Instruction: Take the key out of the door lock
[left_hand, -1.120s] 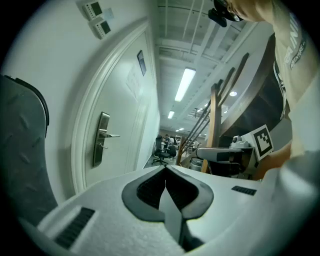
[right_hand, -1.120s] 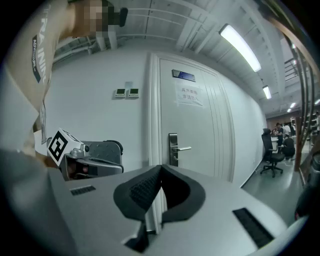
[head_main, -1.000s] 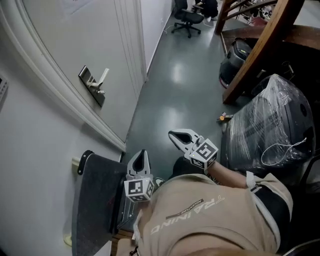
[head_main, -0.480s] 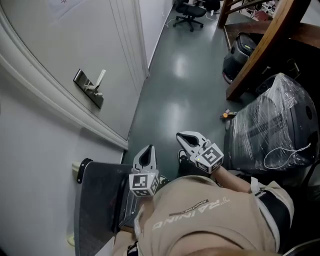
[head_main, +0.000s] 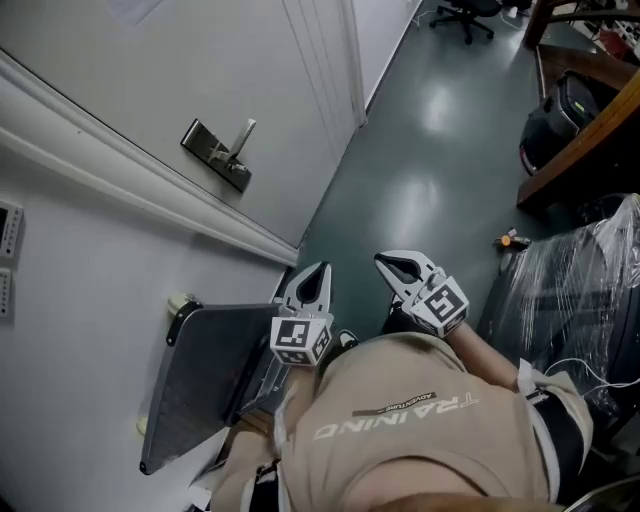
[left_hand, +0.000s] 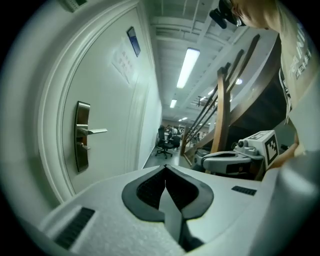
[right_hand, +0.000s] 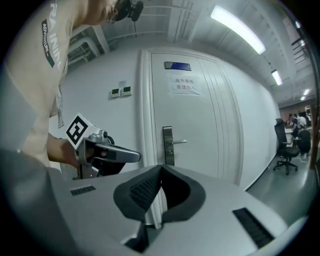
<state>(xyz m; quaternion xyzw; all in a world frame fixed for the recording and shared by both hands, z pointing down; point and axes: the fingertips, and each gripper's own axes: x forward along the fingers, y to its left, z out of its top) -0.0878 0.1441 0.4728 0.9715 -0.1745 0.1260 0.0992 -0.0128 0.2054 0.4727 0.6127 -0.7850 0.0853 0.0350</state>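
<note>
I haven't started: left hand-held gripper (head_main: 320, 270) and right hand-held gripper (head_main: 383, 262) sit closed, empty, well short of the lock (head_main: 215, 155).

the person is wearing a beige shirt (head_main: 400, 455) with pale lettering, a dark sleeve (head_main: 560, 440) showing behind the right hand-held gripper (head_main: 383, 263).

Door lock (head_main: 214, 154): tall narrow metal plate, brushed dark-silver finish, mounted upright on white panelled door (head_main: 150, 70) near its edge. Door sat within its white frame. Lever handle (head_main: 243, 136) was silver, horizontal, projecting from upper half of plate. Key (left_hand: 82, 145) showed only as small stub standing out from plate just below lever, seated in lock; shape and colour too small to tell.
</note>
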